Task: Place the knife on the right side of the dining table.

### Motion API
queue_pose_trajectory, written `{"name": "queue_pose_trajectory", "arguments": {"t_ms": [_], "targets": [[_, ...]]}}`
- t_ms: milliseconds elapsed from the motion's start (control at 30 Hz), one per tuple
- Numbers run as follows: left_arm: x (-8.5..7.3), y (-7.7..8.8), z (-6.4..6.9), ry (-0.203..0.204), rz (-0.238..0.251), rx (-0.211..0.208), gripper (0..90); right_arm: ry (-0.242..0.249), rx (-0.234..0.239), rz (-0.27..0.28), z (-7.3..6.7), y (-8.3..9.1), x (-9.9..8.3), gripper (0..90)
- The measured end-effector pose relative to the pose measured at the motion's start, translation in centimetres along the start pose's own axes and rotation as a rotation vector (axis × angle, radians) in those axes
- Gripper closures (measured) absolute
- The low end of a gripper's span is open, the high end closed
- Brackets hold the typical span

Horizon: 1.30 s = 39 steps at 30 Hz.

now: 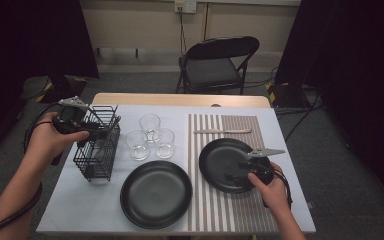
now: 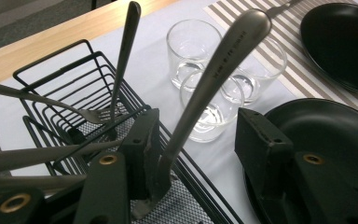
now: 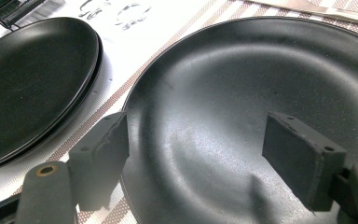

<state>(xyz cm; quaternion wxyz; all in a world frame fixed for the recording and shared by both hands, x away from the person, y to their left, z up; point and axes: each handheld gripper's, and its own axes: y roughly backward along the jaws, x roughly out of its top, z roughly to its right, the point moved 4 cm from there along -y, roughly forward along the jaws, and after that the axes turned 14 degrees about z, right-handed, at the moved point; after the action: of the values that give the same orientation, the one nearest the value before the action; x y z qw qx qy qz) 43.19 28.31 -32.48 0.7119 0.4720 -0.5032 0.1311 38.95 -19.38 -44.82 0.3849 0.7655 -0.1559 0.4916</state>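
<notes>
A black wire cutlery basket (image 1: 100, 152) stands at the table's left with several metal utensils upright in it. My left gripper (image 1: 99, 132) reaches into its top. In the left gripper view a long metal handle (image 2: 214, 79) leans between the jaws of my left gripper (image 2: 198, 144); it rests against the left pad (image 2: 142, 144) while the right pad (image 2: 261, 140) stands clear of it. A fork (image 2: 81, 112) and another handle (image 2: 126, 46) lie farther back. My right gripper (image 1: 239, 172) (image 3: 200, 158) stands open over the near rim of a black plate (image 1: 220, 160) (image 3: 242, 93), with nothing pinched.
A second black plate (image 1: 155, 194) (image 3: 23, 79) lies on the white cloth at front centre. Three clear glasses (image 1: 151, 136) (image 2: 200, 51) stand between basket and striped placemat (image 1: 225, 210). A knife (image 1: 222, 131) lies across the mat's far end. A folding chair (image 1: 217, 65) stands behind the table.
</notes>
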Motion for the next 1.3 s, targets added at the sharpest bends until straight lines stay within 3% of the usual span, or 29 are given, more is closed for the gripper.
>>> {"name": "queue_pose_trajectory", "arguments": {"t_ms": [533,767,1300], "targets": [[0.6,-1.4,-1.9,0.022,0.013,0.038,53.7,-0.006,-0.002,0.015,0.2,0.4,0.4,21.7],[0.7,-2.2,-2.2,0.04,0.026,0.048,54.3,-0.007,0.0,0.02,0.2,0.4,0.4,21.8],[1.2,-3.3,-2.8,0.033,0.022,0.078,55.7,-0.007,0.006,0.018,0.0,0.4,0.5,21.8]]}}
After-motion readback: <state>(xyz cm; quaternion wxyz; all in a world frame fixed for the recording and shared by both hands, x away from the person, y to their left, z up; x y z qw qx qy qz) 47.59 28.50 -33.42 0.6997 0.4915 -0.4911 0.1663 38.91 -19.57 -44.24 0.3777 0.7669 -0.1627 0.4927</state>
